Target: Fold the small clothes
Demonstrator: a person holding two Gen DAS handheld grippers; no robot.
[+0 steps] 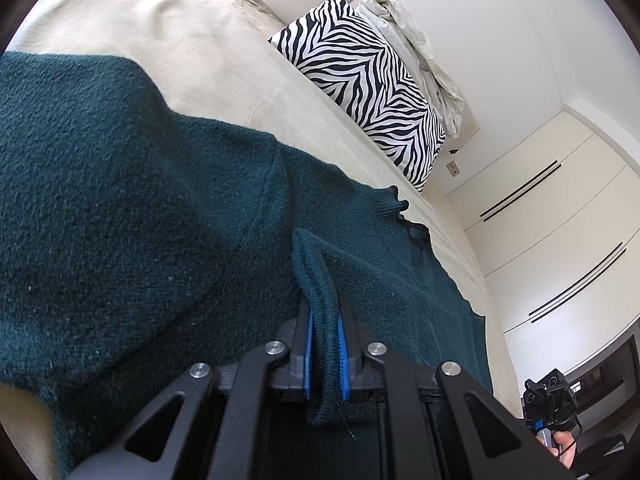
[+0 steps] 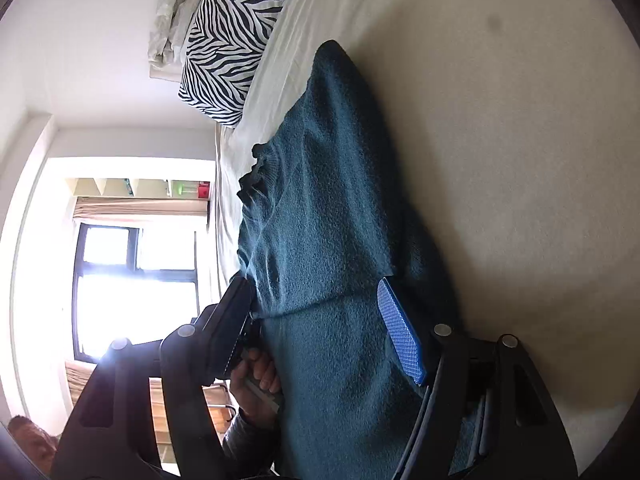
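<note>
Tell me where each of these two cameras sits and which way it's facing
Left wrist: on the left gripper, facing along its fingers over the teal sweater it pinches; far off, the right gripper in a hand.
Right wrist: on the right gripper, jaws wide astride the sweater, facing the window; a hand shows.
Both share sweater, bed, zebra pillow.

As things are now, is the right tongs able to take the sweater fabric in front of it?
Probably yes. The right tongs stand open with the green sweater already lying between the blue pads, nothing covering it. The left tongs pinch another fold and do not block.
</note>
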